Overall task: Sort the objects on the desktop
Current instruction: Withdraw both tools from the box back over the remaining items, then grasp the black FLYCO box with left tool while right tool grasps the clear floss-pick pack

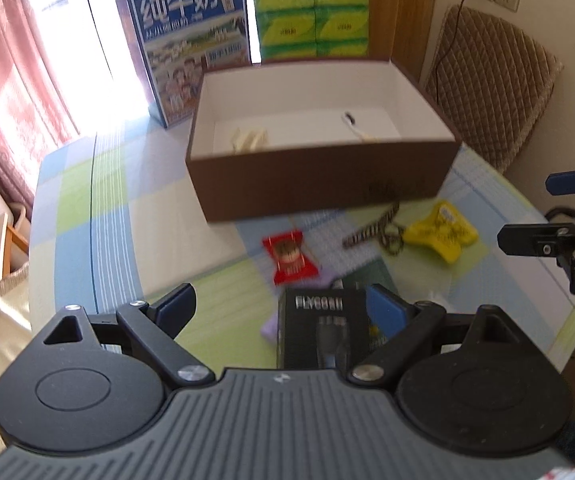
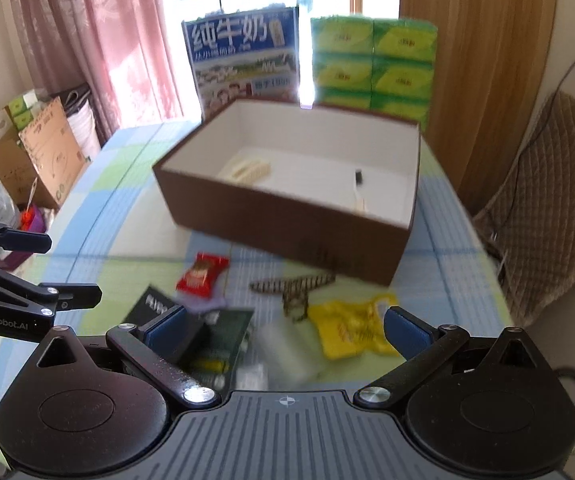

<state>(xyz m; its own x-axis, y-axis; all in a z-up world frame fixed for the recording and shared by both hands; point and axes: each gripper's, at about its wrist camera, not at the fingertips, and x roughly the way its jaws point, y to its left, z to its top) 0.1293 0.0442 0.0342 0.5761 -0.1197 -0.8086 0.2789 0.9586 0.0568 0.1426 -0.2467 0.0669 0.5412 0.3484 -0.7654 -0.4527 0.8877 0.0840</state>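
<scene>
An open brown box (image 1: 319, 184) (image 2: 279, 224) with a white inside stands mid-table; a cream clip (image 1: 249, 140) (image 2: 247, 170) and a toothbrush (image 1: 353, 124) (image 2: 359, 192) lie in it. In front of it lie a red snack packet (image 1: 291, 258) (image 2: 203, 274), a striped band (image 1: 375, 232) (image 2: 295, 284), a yellow packet (image 1: 441, 232) (image 2: 347, 332) and a black FLYCO box (image 1: 319, 332) (image 2: 191, 328). My left gripper (image 1: 283, 312) (image 2: 71, 268) is open above the black box, holding nothing. My right gripper (image 2: 285, 328) (image 1: 527, 212) is open over a clear plastic item (image 2: 287, 348) beside the yellow packet.
A blue milk carton (image 1: 195, 40) (image 2: 243, 56) and green tissue packs (image 1: 311, 16) (image 2: 371, 64) stand behind the box. A padded chair (image 1: 487, 92) (image 2: 551, 208) is at the right. The checked tablecloth (image 1: 119, 220) is bare at the left. Cardboard boxes (image 2: 43, 152) sit on the floor.
</scene>
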